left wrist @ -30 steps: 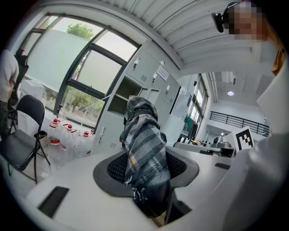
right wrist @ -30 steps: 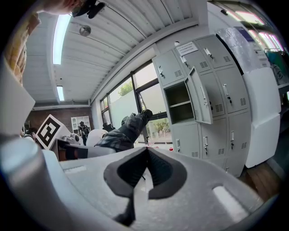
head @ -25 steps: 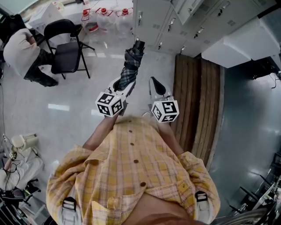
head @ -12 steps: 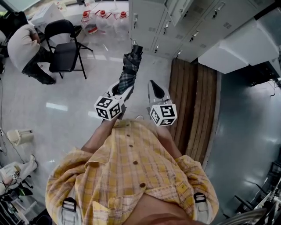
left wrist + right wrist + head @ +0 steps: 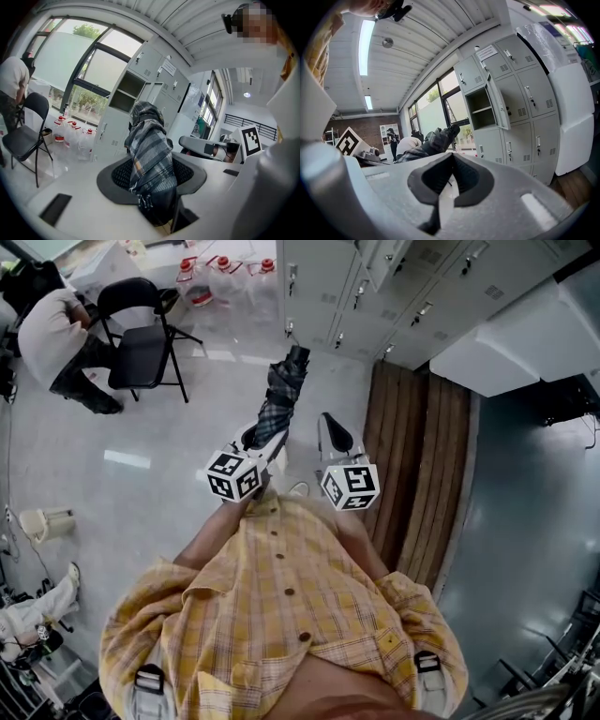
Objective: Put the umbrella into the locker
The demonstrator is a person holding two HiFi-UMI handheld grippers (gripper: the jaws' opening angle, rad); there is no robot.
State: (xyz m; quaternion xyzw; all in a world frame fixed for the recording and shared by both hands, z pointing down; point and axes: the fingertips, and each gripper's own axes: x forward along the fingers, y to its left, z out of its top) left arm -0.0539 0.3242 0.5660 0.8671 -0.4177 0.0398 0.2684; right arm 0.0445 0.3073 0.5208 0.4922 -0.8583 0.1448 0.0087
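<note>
A folded dark plaid umbrella (image 5: 281, 395) sticks out forward from my left gripper (image 5: 261, 437), whose jaws are shut on its lower end. In the left gripper view the umbrella (image 5: 150, 154) fills the space between the black pads (image 5: 119, 176) and points at the grey lockers (image 5: 140, 89). One compartment (image 5: 480, 108) stands open with its door swung out. My right gripper (image 5: 333, 432) is held beside the left one with nothing in it. Its pads (image 5: 429, 180) meet at the tips in the right gripper view, and the umbrella (image 5: 433, 140) shows to their left.
A black folding chair (image 5: 141, 343) and a bent-over person (image 5: 47, 334) are at the far left. Water bottles with red caps (image 5: 220, 268) stand by the locker row (image 5: 319, 277). A wooden platform (image 5: 417, 446) and a white cabinet (image 5: 511, 338) lie to the right.
Both grippers and the umbrella have drifted slightly forward over the floor toward the lockers. The left grip on the umbrella is unchanged, and the right gripper stays empty.
</note>
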